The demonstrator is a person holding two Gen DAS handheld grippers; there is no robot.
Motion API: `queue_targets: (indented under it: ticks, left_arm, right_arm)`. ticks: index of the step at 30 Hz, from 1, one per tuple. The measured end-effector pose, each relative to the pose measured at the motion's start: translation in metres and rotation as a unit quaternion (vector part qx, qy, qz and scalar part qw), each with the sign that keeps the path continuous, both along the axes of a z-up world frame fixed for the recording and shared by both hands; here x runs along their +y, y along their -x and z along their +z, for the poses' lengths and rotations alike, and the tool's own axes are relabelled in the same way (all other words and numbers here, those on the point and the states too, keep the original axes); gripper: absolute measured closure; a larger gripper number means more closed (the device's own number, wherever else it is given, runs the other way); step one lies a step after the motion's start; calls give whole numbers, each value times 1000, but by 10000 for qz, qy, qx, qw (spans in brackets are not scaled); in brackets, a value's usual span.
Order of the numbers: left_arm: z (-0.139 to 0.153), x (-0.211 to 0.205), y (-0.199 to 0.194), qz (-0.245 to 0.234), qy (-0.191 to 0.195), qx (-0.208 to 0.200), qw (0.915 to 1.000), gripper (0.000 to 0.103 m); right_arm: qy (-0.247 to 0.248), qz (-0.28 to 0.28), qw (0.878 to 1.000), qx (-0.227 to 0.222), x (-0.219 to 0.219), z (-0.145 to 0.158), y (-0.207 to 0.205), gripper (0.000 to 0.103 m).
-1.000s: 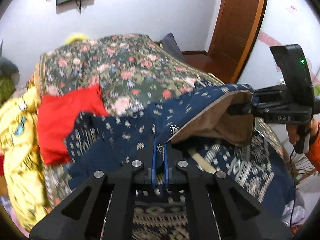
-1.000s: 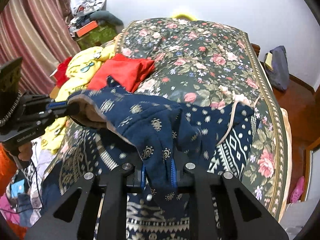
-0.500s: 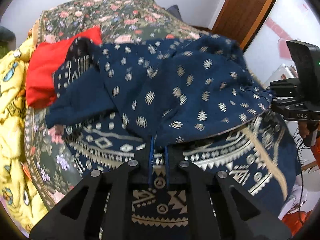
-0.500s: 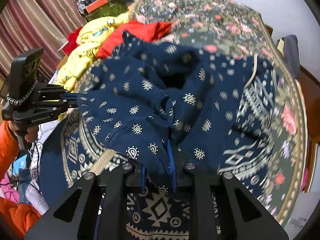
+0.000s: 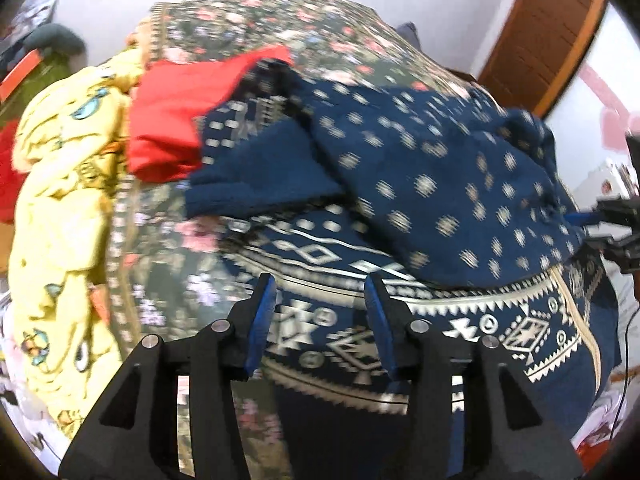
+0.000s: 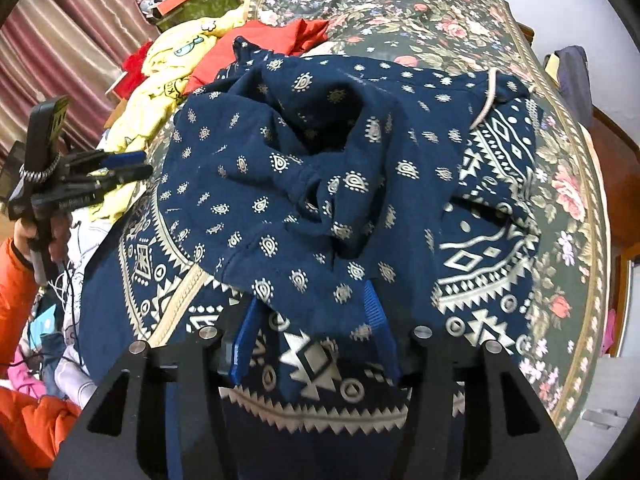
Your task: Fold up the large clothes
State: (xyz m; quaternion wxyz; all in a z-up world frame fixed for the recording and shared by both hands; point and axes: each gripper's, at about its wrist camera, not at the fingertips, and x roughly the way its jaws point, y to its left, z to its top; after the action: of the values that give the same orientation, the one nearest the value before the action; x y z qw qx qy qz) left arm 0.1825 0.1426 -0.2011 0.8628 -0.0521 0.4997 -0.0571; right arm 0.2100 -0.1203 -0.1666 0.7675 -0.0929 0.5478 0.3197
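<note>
A large navy garment with cream patterns (image 5: 420, 184) (image 6: 320, 184) lies on the bed, its upper part folded forward over the lower patterned part. My left gripper (image 5: 320, 292) is open and empty, hovering over the garment's patterned hem to the left of the folded edge. It also shows in the right wrist view (image 6: 120, 164) at the garment's left edge. My right gripper (image 6: 312, 304) is open, its blue fingers (image 6: 244, 332) on either side of the folded edge, which drapes between them. The right gripper shows at the far right of the left wrist view (image 5: 600, 220).
The bed has a dark floral cover (image 6: 440, 12). A red cloth (image 5: 180, 120) and a yellow cartoon-print cloth (image 5: 60, 200) lie to the left of the garment. Clothes are piled on the floor (image 6: 40, 360). A wooden door (image 5: 540, 40) stands at the right.
Both grippers lowered the lifted half of the garment onto its lower part, then opened. My left gripper has let go and drawn to the left of the folded edge.
</note>
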Motion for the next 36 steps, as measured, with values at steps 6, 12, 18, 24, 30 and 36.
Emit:
queue_targets:
  ticks: [6,12,18,24,30,36]
  left_arm:
    - [12,37,-11,613,81,-168,9979,51]
    - [10,64,-37,1021,337,-143,9941,50]
    - [-13,87,-79,1358,895,138,9866,48]
    - [-49,97,-121,1479,1126,455,9815,48]
    - [-76,104,-150,1586,1383,633,9756,48]
    - [-85,104,-169,1577,1596,624,9725,47]
  right_arm:
    - [-142,-221,9997,10,-15,16,-5,54]
    - [-284,-731,9963,-355,-42,36,-25,47]
    - [-278,-1340,9897,-419,-62,27,-68,47]
    - [-367,-1941,9803,-22,-80,-8,-126,47]
    - [-547,-2504,9666,71,-95,-34,-166,47]
    - [-760,-2355,9689,70,-86,-38,-187,47]
